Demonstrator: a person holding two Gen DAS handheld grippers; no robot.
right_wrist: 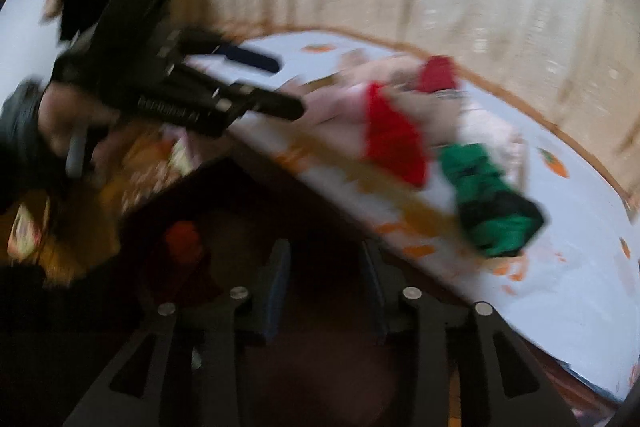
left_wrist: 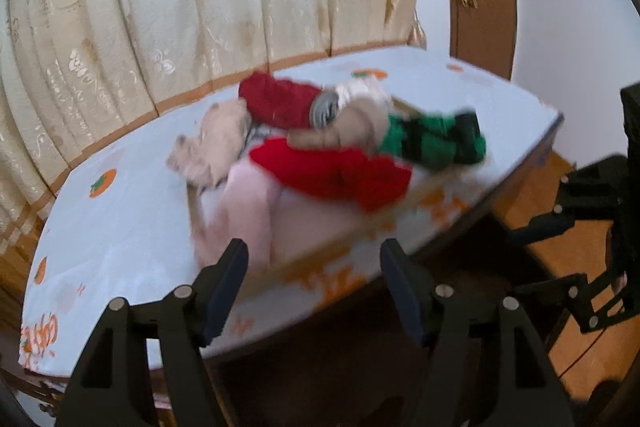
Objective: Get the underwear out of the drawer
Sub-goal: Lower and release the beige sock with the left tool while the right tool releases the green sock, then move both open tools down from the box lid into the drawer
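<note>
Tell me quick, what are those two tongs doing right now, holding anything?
Left tongs: open, holding nothing, in front of the pile of underwear.
Right tongs: open, nothing between them, over the dark space below the table edge.

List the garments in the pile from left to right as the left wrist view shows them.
Beige crumpled garment → pale pink garment → bright red garment → green and black garment. The dark red, grey and tan pieces behind overlap too much to place.
</note>
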